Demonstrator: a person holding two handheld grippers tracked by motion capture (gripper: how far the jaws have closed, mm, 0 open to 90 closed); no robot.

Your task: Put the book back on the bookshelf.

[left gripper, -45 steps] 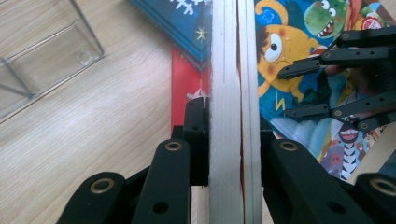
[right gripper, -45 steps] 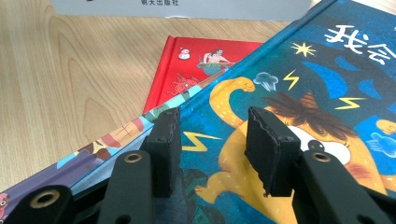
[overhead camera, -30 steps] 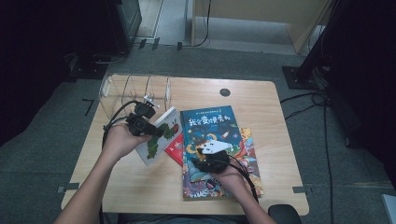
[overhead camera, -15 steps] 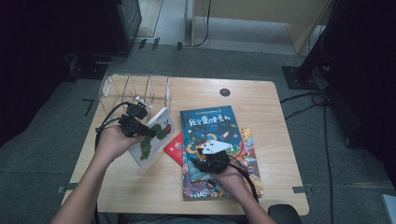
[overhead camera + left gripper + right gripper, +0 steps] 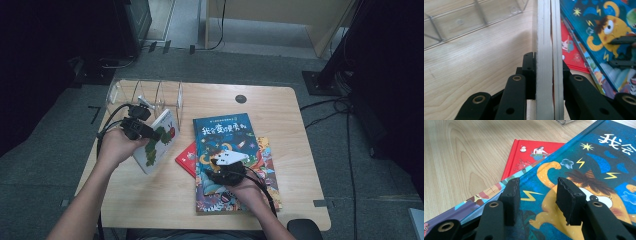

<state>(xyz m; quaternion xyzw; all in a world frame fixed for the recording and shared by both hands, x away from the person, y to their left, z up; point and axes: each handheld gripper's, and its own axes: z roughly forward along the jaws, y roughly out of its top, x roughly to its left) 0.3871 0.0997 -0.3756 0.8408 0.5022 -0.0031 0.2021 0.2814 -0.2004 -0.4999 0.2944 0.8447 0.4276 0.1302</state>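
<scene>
Wooden tabletop [image 5: 165,195] fills the scene. Over it, the left gripper [image 5: 150,132] pinches a white picture book [image 5: 159,145] by its edge, jaws pressed on both covers, holding it tilted just in front of a clear divider rack [image 5: 150,95]. Right of that rack, the right gripper [image 5: 225,167] rests with spread, empty jaws on a blue picture book [image 5: 222,135], which overlaps a red book [image 5: 187,157].

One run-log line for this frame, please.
left gripper: shut on white board book | right gripper: open over blue picture book
</scene>
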